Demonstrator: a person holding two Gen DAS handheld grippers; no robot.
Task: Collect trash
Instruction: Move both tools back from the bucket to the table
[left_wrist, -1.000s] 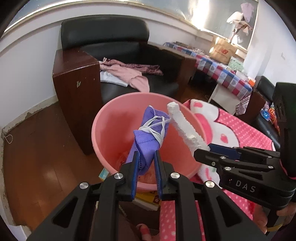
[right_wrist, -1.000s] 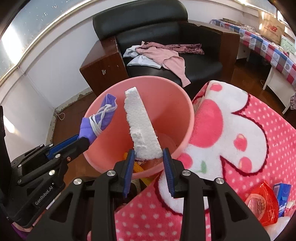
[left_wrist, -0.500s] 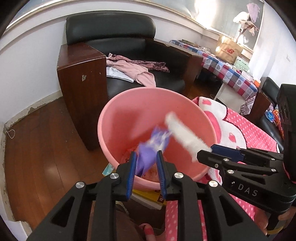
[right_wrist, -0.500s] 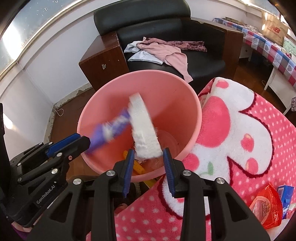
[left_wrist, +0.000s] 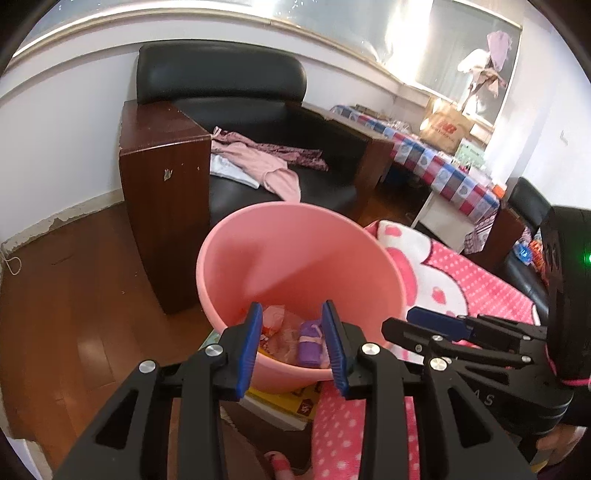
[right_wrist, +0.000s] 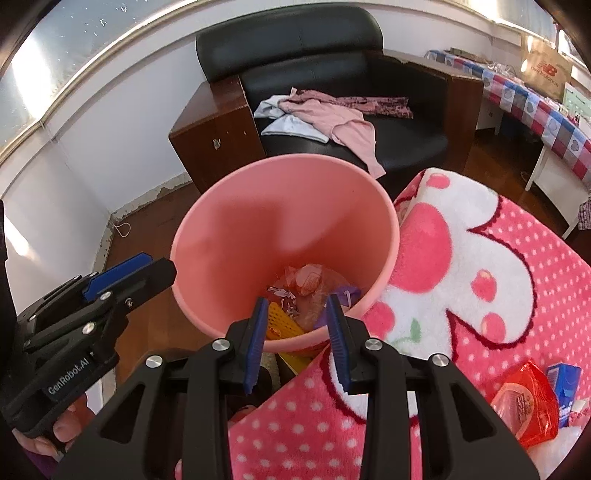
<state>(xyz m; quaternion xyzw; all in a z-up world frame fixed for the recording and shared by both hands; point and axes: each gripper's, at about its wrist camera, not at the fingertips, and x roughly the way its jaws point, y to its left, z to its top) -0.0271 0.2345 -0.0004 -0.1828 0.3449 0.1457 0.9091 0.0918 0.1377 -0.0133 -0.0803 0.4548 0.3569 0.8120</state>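
Note:
A pink bucket (left_wrist: 295, 206) (right_wrist: 280, 160) stands below both grippers, beside a pink blanket (left_wrist: 461, 280). The purple face mask (left_wrist: 309, 345) (right_wrist: 347, 293) lies at its bottom among orange wrappers and a yellow mesh piece (right_wrist: 280, 317). My left gripper (left_wrist: 291, 310) (right_wrist: 155, 264) hovers over the near rim, its jaws opening with nothing between them. My right gripper (right_wrist: 296, 301) (left_wrist: 410, 322) hangs over the same rim, open and empty. The white foam strip is not visible in either view.
A black armchair (left_wrist: 221, 81) with pink clothes (left_wrist: 258, 158) and a wooden side panel (left_wrist: 162, 192) stands behind the bucket. Books (left_wrist: 291, 402) lie under the bucket. A red packet (right_wrist: 524, 402) and a blue box (right_wrist: 563, 380) rest on the blanket (right_wrist: 480, 258).
The purple mask left the left gripper and fell into the bucket. The foam strip left the right gripper and is gone from view. The left jaws widened.

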